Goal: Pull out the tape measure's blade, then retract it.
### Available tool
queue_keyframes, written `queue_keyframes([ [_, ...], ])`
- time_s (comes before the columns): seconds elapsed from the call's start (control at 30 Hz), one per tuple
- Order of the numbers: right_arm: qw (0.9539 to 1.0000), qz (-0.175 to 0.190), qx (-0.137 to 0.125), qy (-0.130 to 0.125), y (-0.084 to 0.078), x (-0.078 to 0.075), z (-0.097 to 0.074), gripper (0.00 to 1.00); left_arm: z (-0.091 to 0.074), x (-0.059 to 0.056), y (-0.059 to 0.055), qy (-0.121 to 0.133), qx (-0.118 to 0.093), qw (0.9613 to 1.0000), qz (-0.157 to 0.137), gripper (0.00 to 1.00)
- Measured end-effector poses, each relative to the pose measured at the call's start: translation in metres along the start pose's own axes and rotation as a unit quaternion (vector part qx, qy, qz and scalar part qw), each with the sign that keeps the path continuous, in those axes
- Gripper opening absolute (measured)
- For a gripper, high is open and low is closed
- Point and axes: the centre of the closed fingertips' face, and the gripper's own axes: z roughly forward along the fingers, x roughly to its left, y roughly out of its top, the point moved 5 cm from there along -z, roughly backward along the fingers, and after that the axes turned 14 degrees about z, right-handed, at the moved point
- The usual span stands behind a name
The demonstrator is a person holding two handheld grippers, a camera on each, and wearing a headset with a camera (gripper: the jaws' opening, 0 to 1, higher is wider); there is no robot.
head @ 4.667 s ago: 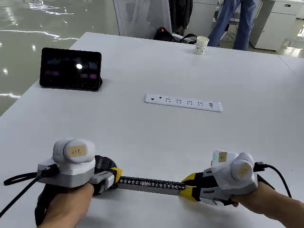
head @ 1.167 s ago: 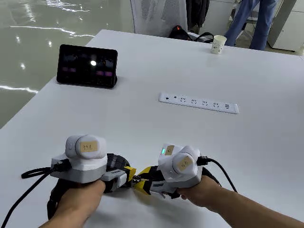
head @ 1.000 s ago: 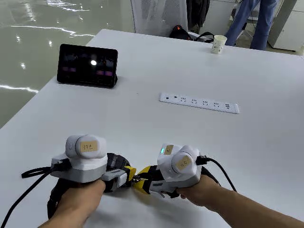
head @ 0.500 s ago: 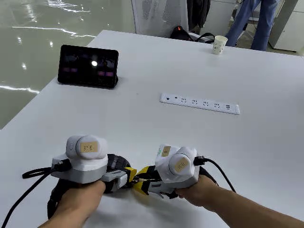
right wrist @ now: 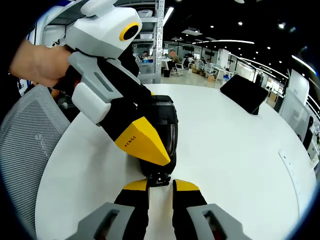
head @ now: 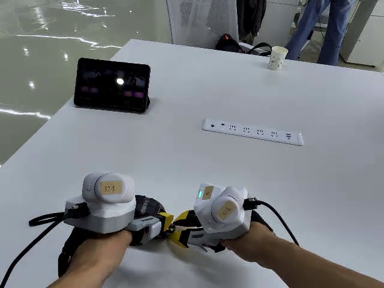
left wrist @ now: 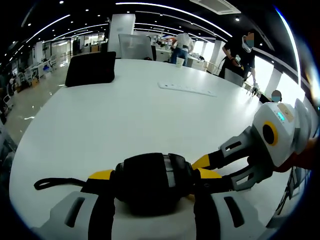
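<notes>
Near edge of the white table (head: pixel 240 168): two hands, a gripper each, tips meeting; left gripper (head: pixel 157 222) clamps the black tape measure (head: pixel 147 207) across its body, yellow-tipped jaws spread to the case's width and pressed on both sides, case resting on the table; in the left gripper view the case sits square between the jaws, a black strap (left wrist: pixel 55 183) trailing off to the left; right gripper (head: pixel 179 227) points left at the case's mouth, jaws drawn almost together, a thin slit between them; in the right gripper view its yellow tips pinch the small end hook (right wrist: pixel 159 179) of the blade right against the case, no length of blade showing between hook and case; a black cable (head: pixel 276 213) runs back from the right gripper over the wrist; middle of the table, right of centre: a white power strip (head: pixel 252 131) lying flat, crosswise; further off to the left: a dark tablet (head: pixel 111 85) propped up, screen facing the near edge, a light reflected in it; far edge: a paper cup (head: pixel 276 57) standing upright; beyond the table: a dark bag (head: pixel 231 43), a person's legs (head: pixel 312 24) in blue trousers, glossy floor on the left.
</notes>
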Motion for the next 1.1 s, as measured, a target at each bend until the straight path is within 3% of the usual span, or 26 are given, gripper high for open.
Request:
queue_keyframes([
  [0.33, 0.9999, -0.003, 0.004, -0.009, -0.007, 0.000, -0.014, 0.20, 0.001, 0.000, 0.000, -0.005, 0.002, 1.0000, -0.001, 0.60],
  [0.7, 0.9995, 0.002, 0.011, -0.030, -0.023, -0.001, -0.033, 0.30, -0.006, 0.000, 0.002, -0.005, 0.001, 0.9997, 0.022, 0.60],
  [1.1, 0.9979, 0.034, 0.005, -0.055, -0.039, -0.003, -0.059, 0.40, -0.013, -0.001, -0.001, -0.013, 0.000, 0.9988, 0.048, 0.65],
])
